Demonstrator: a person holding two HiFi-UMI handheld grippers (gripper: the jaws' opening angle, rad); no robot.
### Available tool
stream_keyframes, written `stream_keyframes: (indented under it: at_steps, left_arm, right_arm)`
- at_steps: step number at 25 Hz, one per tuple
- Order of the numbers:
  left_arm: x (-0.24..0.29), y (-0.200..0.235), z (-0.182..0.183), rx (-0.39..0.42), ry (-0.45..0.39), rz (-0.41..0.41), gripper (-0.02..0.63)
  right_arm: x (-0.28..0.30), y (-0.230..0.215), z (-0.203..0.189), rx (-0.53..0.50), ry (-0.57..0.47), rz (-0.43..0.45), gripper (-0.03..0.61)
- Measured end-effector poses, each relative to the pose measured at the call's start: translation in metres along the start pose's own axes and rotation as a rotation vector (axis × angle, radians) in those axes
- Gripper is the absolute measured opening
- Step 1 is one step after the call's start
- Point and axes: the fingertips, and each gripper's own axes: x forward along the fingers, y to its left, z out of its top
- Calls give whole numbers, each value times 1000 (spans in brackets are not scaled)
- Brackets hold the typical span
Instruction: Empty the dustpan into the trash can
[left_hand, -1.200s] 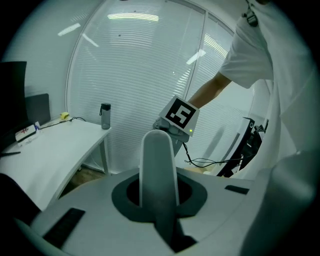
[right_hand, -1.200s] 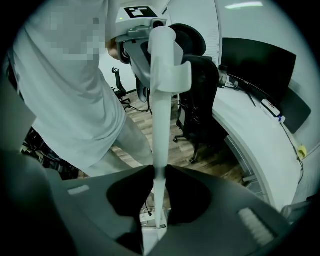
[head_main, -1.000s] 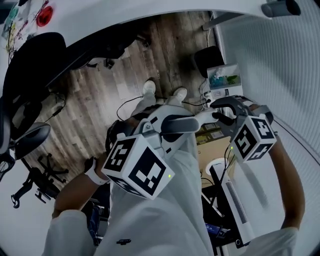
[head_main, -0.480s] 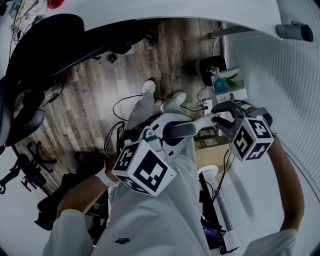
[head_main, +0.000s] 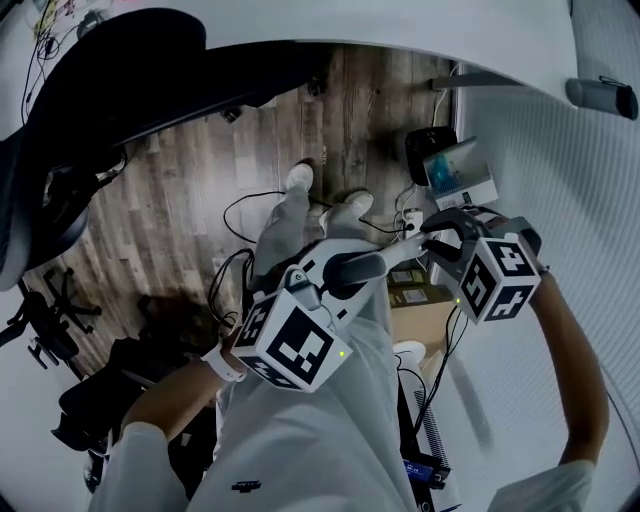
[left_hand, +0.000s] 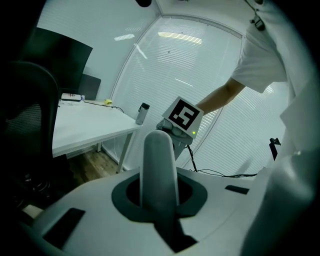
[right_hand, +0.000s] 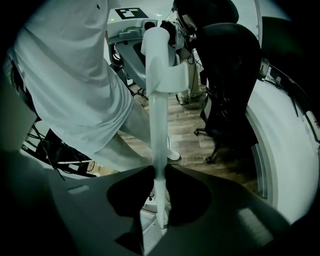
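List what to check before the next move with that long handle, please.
1. Jaws of left gripper shut on handle: ok.
2. Jaws of right gripper shut on the same handle: ok.
3. Dustpan's pan level: cannot tell, the pan cannot be made out.
4. Position of trash can known: cannot tell, none identified.
5. Floor free of snags: not ok, cables lie near the shoes.

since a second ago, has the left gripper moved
Yes: against the shoes, the left gripper has drifted slightly right in the head view and looks smaller, so lower.
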Motion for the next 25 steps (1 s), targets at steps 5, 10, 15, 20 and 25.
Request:
stream_keyframes:
  at_steps: [5, 10, 15, 20, 25]
  left_arm:
    - [-3, 9, -10, -62, -26, 31, 31]
    - [-3, 9, -18, -145, -57, 45, 31]
    - [-2, 11, -24, -252, -82, 37, 31]
    - [-5, 23, -32, -360, -101, 34, 31]
    - [-6, 20, -47, -435, -122, 21, 29]
  right_arm:
    - [9, -7, 4, -23, 13, 14, 86]
    - [16, -10, 5, -39, 36, 30, 86]
    - [21, -14, 5, -47, 46, 50, 86]
    - [27, -23, 10, -41, 33, 54, 86]
    - [37, -19, 13, -37, 12, 57, 87]
